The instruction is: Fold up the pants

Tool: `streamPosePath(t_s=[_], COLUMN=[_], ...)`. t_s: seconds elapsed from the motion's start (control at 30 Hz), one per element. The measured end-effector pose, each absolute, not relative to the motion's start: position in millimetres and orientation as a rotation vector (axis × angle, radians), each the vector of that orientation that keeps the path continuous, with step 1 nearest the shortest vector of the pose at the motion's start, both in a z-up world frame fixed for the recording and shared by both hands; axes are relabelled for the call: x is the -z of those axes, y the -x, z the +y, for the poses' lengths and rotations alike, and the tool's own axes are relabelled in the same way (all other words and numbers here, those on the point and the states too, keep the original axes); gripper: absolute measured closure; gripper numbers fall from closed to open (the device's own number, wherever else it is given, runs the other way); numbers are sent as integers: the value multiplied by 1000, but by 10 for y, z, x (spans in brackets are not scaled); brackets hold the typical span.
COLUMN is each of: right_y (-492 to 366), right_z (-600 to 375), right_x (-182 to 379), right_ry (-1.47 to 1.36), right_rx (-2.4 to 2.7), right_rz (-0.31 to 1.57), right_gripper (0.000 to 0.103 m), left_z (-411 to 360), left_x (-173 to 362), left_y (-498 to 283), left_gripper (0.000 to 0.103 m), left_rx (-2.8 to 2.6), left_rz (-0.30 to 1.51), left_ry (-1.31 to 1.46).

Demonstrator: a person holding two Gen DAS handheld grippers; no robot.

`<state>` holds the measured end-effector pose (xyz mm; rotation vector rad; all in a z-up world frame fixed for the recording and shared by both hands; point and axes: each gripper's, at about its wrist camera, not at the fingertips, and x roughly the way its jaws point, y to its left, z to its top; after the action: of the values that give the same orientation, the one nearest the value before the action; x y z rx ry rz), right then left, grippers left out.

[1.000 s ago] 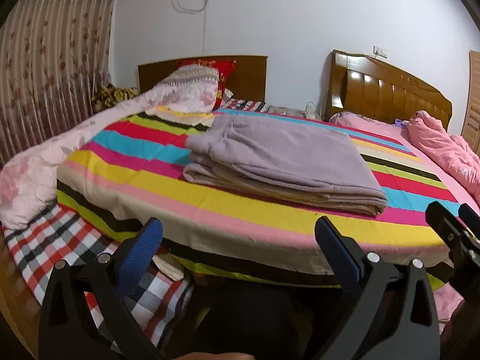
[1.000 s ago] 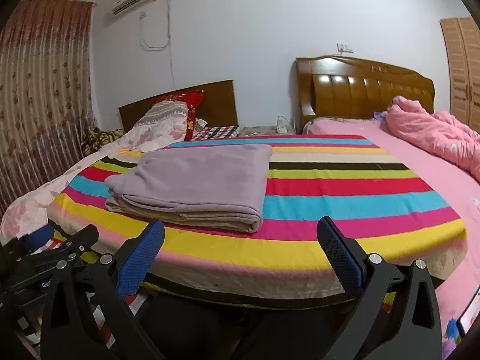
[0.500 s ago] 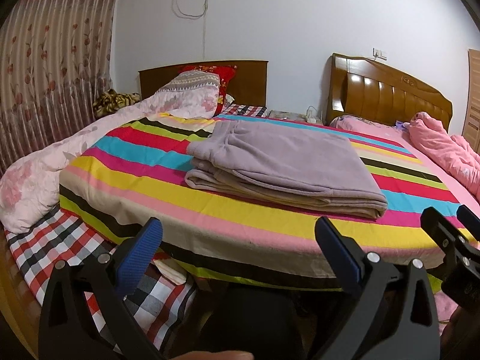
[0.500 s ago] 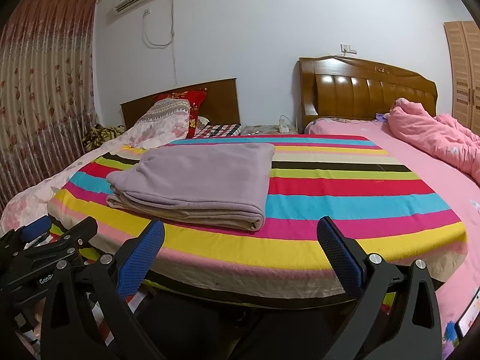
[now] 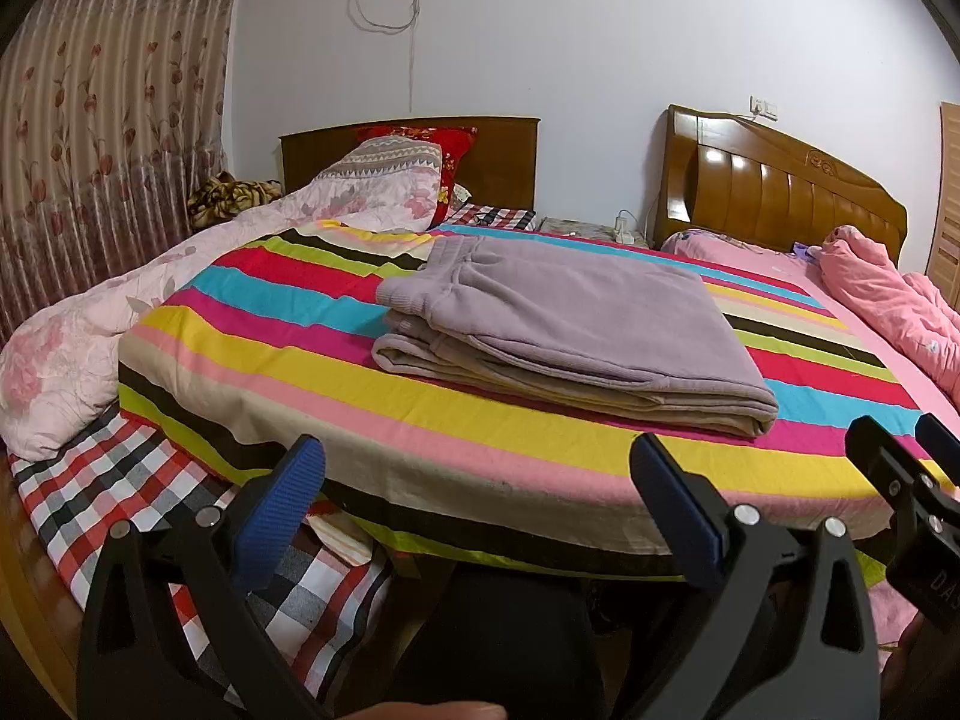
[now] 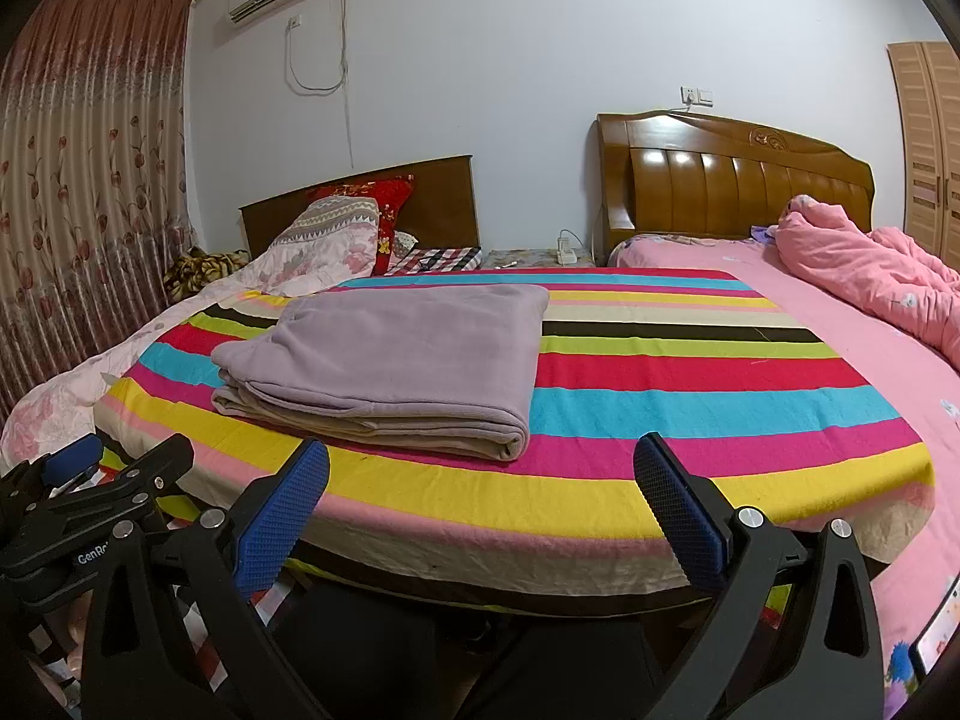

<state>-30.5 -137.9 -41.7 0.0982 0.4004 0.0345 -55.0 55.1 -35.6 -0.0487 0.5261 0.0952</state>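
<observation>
Lilac pants [image 5: 564,324] lie folded in a flat stack on the striped sheet [image 5: 288,372], waistband to the left; they also show in the right wrist view [image 6: 396,360]. My left gripper [image 5: 480,480] is open and empty, held back off the bed's near edge. My right gripper [image 6: 480,480] is open and empty too, also short of the near edge, with the pants ahead to its left. The right gripper shows at the right edge of the left wrist view [image 5: 912,480], and the left gripper at the lower left of the right wrist view [image 6: 90,480].
A floral quilt [image 5: 90,336] and a checked cloth [image 5: 120,480] hang at the left. A pink duvet [image 6: 870,276] lies on the pink bed to the right. Wooden headboards [image 6: 732,180] and pillows [image 6: 336,228] stand at the back wall. A curtain [image 6: 78,180] hangs on the left.
Both grippers have tilted up a little and stay open. The pants have not moved.
</observation>
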Motion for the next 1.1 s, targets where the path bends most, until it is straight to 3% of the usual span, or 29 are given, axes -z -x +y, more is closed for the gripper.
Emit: streamPosePath(t_s=[1.1], right_y=[305], right_z=[-1377], right_x=[414], right_ry=[-97], right_rx=[-35], right_rz=[402], right_gripper=[5], left_z=[512], left_x=[339], left_y=[550], left_gripper=[2], left_rx=[-96], left_rz=[510], left_ry=[40])
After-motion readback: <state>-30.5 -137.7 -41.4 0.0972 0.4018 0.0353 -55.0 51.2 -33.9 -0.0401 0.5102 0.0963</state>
